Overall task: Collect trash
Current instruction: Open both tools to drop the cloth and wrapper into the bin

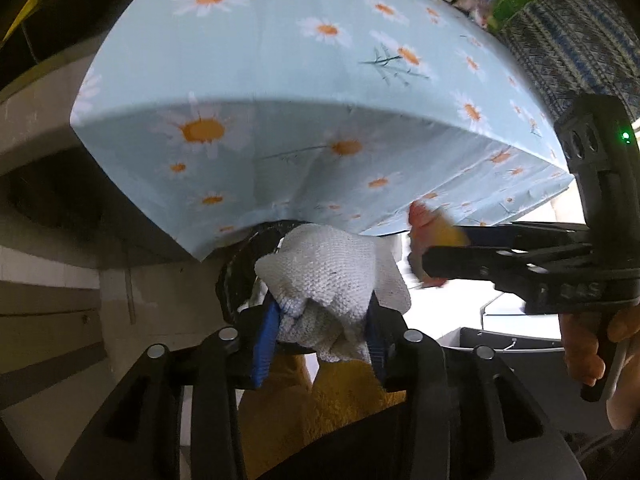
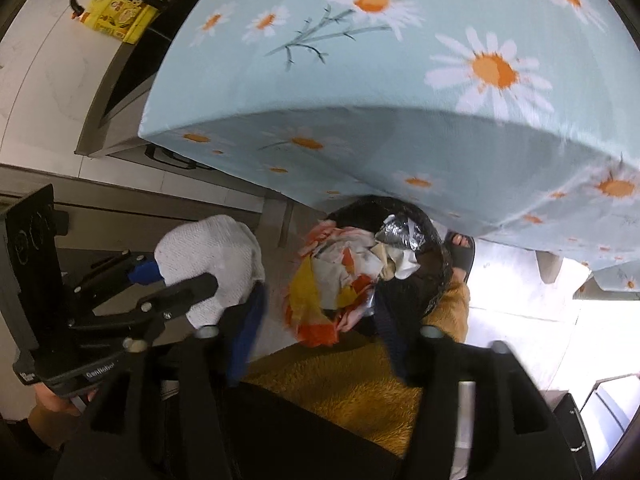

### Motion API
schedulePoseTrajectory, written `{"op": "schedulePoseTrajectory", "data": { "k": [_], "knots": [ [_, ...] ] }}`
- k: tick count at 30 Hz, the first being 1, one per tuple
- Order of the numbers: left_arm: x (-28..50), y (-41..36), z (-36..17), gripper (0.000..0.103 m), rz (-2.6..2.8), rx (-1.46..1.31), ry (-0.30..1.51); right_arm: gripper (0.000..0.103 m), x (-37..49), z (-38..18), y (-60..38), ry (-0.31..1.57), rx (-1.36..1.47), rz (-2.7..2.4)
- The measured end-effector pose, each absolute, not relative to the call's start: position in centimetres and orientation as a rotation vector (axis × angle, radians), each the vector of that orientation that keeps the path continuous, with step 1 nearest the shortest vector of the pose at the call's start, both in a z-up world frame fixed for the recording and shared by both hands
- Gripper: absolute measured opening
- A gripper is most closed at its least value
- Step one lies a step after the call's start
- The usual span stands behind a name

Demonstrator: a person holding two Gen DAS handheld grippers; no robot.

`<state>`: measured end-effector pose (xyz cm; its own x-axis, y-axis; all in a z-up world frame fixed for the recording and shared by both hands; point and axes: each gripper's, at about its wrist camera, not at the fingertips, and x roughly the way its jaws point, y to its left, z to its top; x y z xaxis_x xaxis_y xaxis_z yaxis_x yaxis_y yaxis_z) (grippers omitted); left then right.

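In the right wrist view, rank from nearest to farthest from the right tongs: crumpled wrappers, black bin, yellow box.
1. Crumpled wrappers: between the right tongs, over the bin.
2. Black bin: just beyond, under the tablecloth edge.
3. Yellow box: far upper left, on the floor.

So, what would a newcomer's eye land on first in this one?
First the daisy-print tablecloth, pale blue, filling the upper half of both views. Below its edge, the left tool is shut on a white knitted cloth, while the right tool holds a crumpled orange-and-yellow wrapper over a black bin already holding scraps, on the floor by the table.
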<state>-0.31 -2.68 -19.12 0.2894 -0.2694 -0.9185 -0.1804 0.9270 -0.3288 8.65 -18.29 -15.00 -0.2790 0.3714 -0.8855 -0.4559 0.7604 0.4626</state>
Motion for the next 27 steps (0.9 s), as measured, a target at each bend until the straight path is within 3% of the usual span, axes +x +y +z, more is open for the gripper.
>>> {"op": "schedulePoseTrajectory", "data": {
  "k": [16, 19, 27],
  "knots": [
    [0.3, -1.8, -20.0, 0.051, -0.036, -0.417, 1.336, 0.072, 9.9, -14.5, -19.5, 1.657, -0.022, 0.764],
    [0.4, -1.9, -20.2, 0.068, -0.039, -0.418, 1.347, 0.072, 10.0, -14.4, -19.7, 1.654, -0.015, 0.758],
    [0.8, -2.2, -20.2, 0.068, -0.060, -0.410, 1.349, 0.072, 10.5, -14.0, -20.1, 1.640, 0.003, 0.740]
  ]
}}
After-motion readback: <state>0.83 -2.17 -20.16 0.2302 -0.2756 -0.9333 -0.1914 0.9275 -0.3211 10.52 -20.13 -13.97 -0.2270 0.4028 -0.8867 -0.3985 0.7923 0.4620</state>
